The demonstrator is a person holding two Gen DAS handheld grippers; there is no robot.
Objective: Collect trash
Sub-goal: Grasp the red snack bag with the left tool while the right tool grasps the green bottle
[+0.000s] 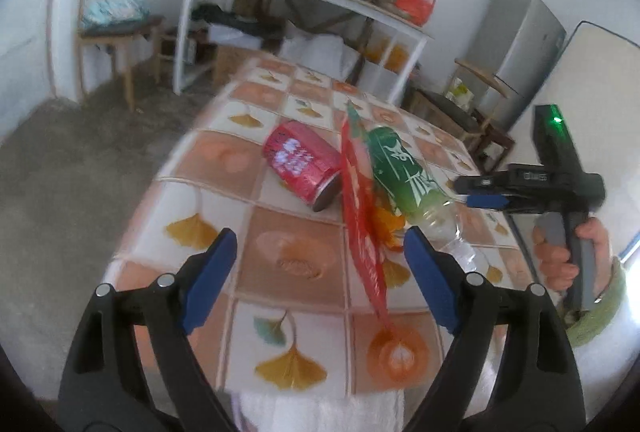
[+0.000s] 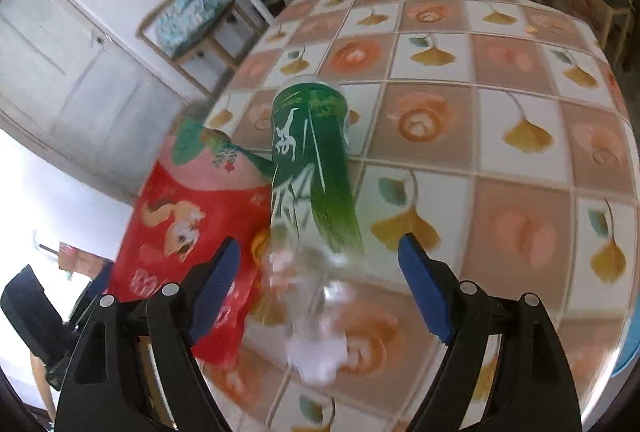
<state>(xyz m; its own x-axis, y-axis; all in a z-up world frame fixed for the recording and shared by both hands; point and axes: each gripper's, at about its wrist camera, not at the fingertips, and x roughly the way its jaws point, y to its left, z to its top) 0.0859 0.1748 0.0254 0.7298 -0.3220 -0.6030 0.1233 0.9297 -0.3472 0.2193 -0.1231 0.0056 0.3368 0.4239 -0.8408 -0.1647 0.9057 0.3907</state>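
Our left gripper (image 1: pixel 320 272) has its blue-padded fingers (image 1: pixel 210 278) spread wide apart, holding nothing, above the near end of a table covered in a tiled cloth with ginkgo leaves (image 1: pixel 192 228). Between those fingers, toward twelve o'clock, a red snack bag (image 1: pixel 362 228) stands on edge. Just beyond it, at eleven o'clock, a red drink can (image 1: pixel 302 164) lies on its side; at one o'clock lies a clear plastic bottle with a green label (image 1: pixel 404 172), touching the bag. At three o'clock we see our right hand (image 1: pixel 560 256) gripping the other tool. Our right gripper (image 2: pixel 320 280) is also wide open and empty, its fingers (image 2: pixel 424 288) on either side of the bottle's (image 2: pixel 312 168) clear neck end without touching it; motion blur softens the cap. The red bag (image 2: pixel 188 232) lies at nine o'clock against the bottle. The tablecloth (image 2: pixel 520 136) spreads from twelve to four o'clock.
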